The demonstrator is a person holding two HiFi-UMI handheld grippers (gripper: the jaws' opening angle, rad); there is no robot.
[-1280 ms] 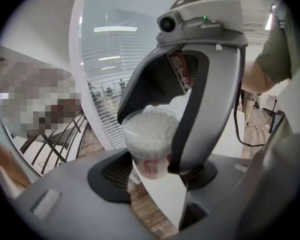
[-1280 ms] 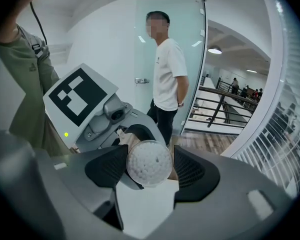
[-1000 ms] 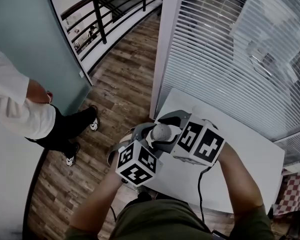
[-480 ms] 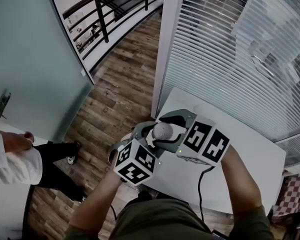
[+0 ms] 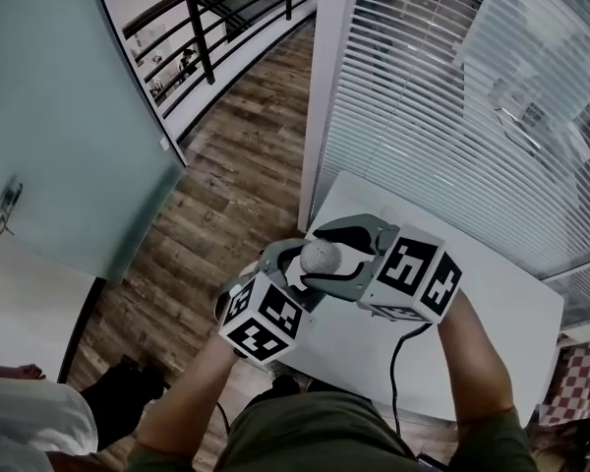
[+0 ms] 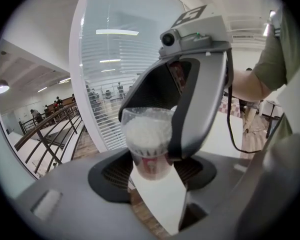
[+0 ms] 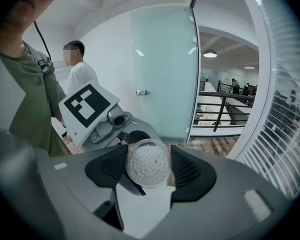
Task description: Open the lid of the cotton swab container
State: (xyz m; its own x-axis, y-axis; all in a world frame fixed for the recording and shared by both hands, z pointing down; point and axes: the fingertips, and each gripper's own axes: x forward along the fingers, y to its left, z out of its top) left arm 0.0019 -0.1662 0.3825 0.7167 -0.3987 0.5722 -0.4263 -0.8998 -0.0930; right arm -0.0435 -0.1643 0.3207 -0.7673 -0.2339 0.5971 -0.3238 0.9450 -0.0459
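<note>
A clear cotton swab container (image 5: 320,257) full of white swabs hangs above the corner of the white table (image 5: 492,303). My left gripper (image 5: 305,271) comes in from below left. In the left gripper view its pads press on the container's lower body with the red label (image 6: 151,165). My right gripper (image 5: 336,252) reaches in from the right. Its jaws flank the top end, and in the right gripper view the pads touch both sides of the round lid (image 7: 148,163). The lid sits on the container. The right gripper's finger (image 6: 197,99) hides one side of the rim.
Slatted blinds (image 5: 442,96) stand behind the table. A wooden floor (image 5: 226,185), a black railing (image 5: 206,18) and a frosted glass door (image 5: 69,116) lie to the left. A person in a white shirt (image 5: 20,431) stands at the lower left. A black cable (image 5: 393,362) hangs from the right gripper.
Both grippers and the container have drifted slightly right, with the grip unchanged. The person in the white shirt has moved toward the lower left edge. The glass door now covers more of the left side.
</note>
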